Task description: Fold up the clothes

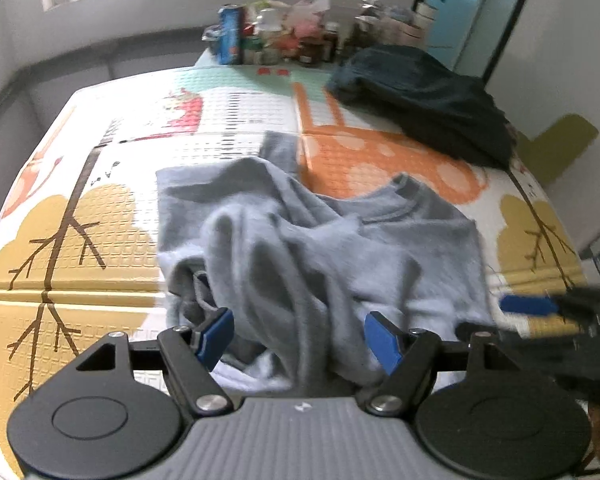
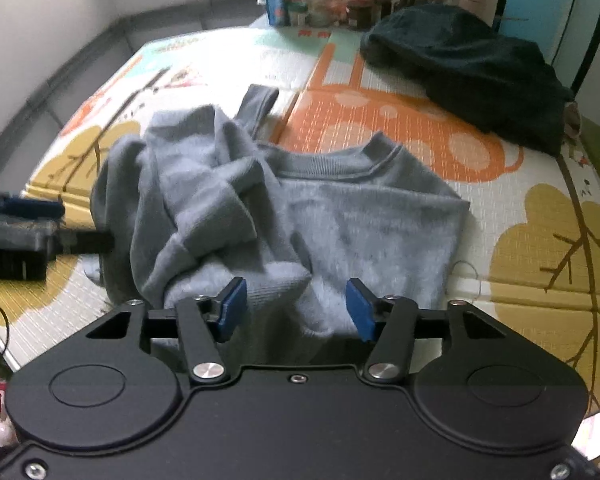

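- A crumpled grey sweatshirt (image 1: pixel 320 248) is being approached at its near edge by the left gripper (image 1: pixel 300 338) and right gripper (image 2: pixel 294 308).
- Both are being held wide open, nothing gripped.
- No writing is legible.

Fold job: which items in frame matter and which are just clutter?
In play:
- grey sweatshirt, crumpled on the play mat
- left tongs, open, at its near edge
- right tongs, open, at its near edge
- dark garment, heaped at the far right, possibly next

Lying about:
- blue can
- bottles and jars at the far edge
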`<state>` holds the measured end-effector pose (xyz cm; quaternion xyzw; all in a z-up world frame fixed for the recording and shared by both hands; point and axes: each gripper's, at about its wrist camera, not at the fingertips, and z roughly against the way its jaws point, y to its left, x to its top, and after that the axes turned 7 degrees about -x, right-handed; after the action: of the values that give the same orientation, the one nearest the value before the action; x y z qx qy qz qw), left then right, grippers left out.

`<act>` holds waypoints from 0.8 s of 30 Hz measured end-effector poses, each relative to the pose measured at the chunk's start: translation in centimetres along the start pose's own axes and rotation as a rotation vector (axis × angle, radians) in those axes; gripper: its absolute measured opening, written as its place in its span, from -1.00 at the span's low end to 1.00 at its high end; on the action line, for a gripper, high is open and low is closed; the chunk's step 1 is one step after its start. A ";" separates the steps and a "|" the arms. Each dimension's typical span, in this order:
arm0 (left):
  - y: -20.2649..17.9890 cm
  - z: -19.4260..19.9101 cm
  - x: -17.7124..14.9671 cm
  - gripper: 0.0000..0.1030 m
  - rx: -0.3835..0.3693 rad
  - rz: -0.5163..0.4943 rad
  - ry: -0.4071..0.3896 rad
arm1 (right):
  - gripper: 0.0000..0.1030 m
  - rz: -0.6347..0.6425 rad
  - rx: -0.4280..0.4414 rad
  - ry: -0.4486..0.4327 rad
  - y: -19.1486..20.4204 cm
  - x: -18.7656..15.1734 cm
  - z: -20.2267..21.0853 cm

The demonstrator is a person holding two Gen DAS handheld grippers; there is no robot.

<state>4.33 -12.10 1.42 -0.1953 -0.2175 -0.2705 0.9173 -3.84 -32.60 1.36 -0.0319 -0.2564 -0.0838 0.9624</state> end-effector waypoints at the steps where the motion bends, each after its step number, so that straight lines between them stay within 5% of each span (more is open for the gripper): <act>1: 0.4 -0.3 0.3 0.45 -0.003 0.010 0.002 | 0.18 -0.002 -0.001 0.009 0.1 -0.1 -0.2; 10: 2.2 -3.3 2.3 0.40 -0.031 0.040 0.040 | 0.31 -0.046 0.035 0.064 1.0 -0.6 -1.8; 12: 2.4 -3.9 2.5 0.14 -0.033 0.043 0.059 | 0.22 -0.049 0.043 0.063 1.2 -0.6 -2.0; 14: 2.7 -4.6 2.5 -0.36 -0.060 0.051 0.084 | -0.43 -0.053 0.052 0.062 1.5 -0.6 -2.3; 15: 2.8 -4.8 2.4 -0.67 -0.068 0.057 0.094 | -0.55 -0.055 0.057 0.062 1.6 -0.6 -2.5; 24: 3.2 -3.2 1.1 -0.79 -0.084 0.020 0.124 | -0.78 -0.043 0.100 0.054 1.9 -1.2 -2.1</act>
<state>7.99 -11.63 -1.41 -0.2186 -0.1465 -0.2818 0.9227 -3.52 -30.78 -1.09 0.0239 -0.2350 -0.0924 0.9673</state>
